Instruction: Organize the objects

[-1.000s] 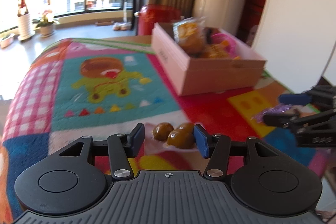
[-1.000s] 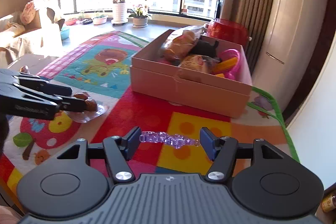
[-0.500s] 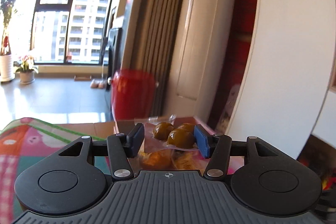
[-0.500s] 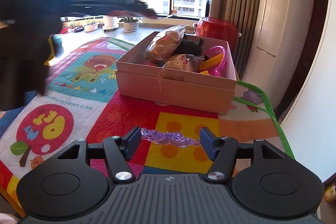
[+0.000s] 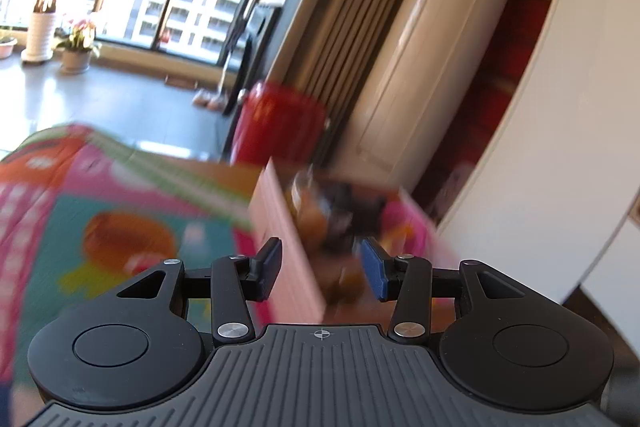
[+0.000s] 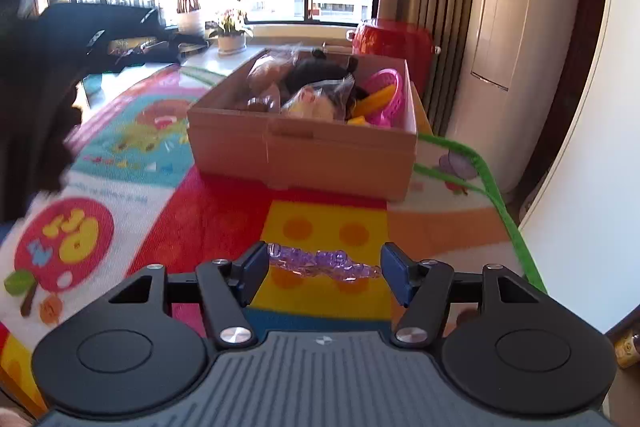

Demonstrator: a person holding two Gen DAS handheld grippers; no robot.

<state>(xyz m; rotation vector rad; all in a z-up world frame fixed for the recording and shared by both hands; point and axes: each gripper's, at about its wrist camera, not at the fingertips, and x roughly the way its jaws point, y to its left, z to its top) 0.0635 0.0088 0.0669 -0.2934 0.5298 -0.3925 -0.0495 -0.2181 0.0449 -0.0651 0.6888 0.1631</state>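
The right gripper (image 6: 324, 273) grasps the purple bead string (image 6: 324, 263) crosswise; the box (image 6: 304, 147) lies straight ahead. The left fingers (image 5: 270, 267) are empty.

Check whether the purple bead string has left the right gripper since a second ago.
No. The purple bead string still spans the right gripper, which has neared the cardboard box.

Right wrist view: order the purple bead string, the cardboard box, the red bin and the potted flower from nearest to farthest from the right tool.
1. Purple bead string: between the right tool's fingers.
2. Cardboard box: ahead on the play mat, centre.
3. Red bin: behind the box, on the right.
4. Potted flower: by the window, behind the box on the left; too close to call against the bin.
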